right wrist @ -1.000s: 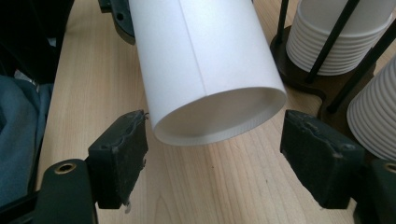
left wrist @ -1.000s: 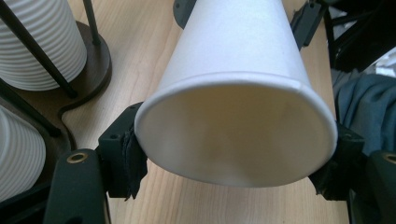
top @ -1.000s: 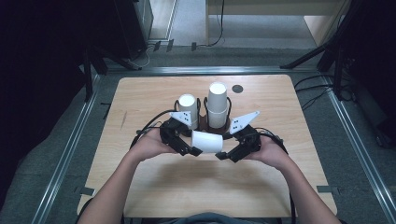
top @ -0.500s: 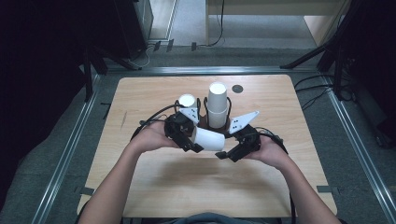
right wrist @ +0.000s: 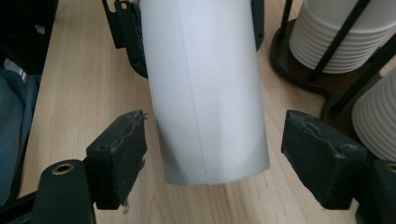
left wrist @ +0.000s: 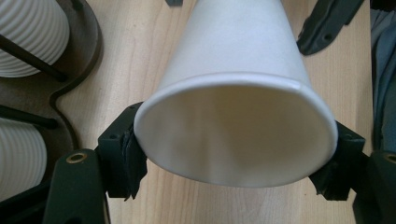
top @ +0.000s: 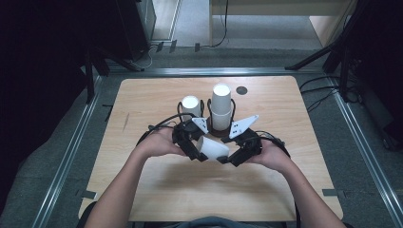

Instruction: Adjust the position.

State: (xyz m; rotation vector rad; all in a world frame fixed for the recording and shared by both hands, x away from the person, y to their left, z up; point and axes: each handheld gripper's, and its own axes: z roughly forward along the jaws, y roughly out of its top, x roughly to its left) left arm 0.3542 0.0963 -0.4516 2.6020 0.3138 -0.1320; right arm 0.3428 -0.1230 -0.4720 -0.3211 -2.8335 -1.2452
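Observation:
A white paper cup lies on its side just above the wooden table, held between my two hands. In the left gripper view my left gripper is shut on the paper cup at its open rim, and both pads press the rim slightly oval. In the high view the left gripper is at the cup's left end. My right gripper stands open around the cup's closed base, with a gap at each pad. The right gripper sits at the cup's right end.
Just behind the hands, a dark wire holder carries two stacks of ribbed white cups. They also appear at the left gripper view's left edge and the right gripper view's upper right. A dark round spot marks the far table.
My left hand has shifted a little to the right with the cup, bringing the cup's base further between the right gripper's jaws. The right hand has stayed put.

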